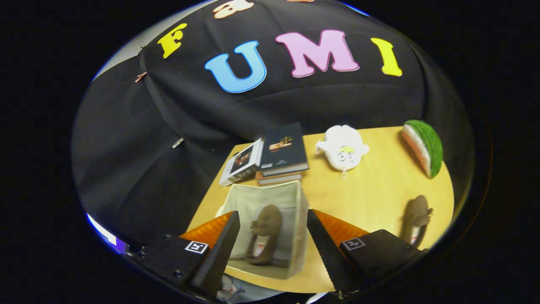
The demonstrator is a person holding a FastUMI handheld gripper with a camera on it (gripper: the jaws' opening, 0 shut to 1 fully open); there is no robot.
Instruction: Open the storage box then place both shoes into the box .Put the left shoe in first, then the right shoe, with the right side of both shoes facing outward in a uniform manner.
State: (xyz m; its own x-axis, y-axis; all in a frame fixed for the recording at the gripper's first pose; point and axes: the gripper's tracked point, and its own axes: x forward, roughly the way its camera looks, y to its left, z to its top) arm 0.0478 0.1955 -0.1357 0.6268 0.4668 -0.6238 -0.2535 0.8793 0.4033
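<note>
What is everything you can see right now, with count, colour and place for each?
storage box: one, pale grey fabric, open, on the table between the fingers
shoe in the box: one, brown, standing inside the storage box
shoe on the table: one, brown, right of the box, beyond the right finger
books: small stack, dark covers, behind the box, one white-edged book leaning beside it
plush toy: one, white, right of the books
watermelon slice toy: one, green and red, far right
table: one, light wood
hand-held gripper: one, open, fingers either side of the box
</note>
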